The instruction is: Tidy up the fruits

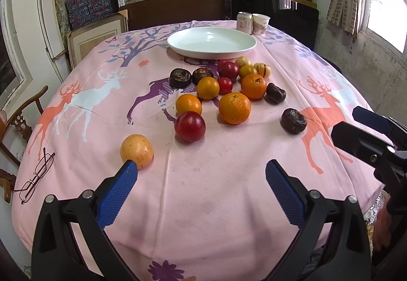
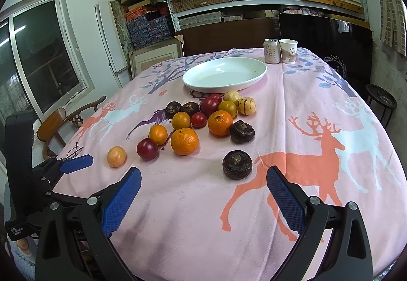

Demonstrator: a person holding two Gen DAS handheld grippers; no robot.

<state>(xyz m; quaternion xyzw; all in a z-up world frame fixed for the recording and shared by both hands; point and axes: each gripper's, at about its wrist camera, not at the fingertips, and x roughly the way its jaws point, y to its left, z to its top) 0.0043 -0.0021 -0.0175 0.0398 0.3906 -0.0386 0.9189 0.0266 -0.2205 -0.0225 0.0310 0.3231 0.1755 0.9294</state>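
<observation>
Right now the pale yellow-orange round fruit (image 1: 136,150) sits nearest you on the pink deer-print tablecloth (image 1: 203,192), apart from the cluster below the empty white oval plate (image 1: 211,42). It lies just off your left gripper's (image 1: 202,166) left fingertip, so swing left. Both left and right gripper (image 2: 203,174) gape wide, holding nothing.

White plate (image 2: 250,82); pink deer-print tablecloth (image 2: 318,108); blue-padded tongs (image 2: 203,179).
</observation>
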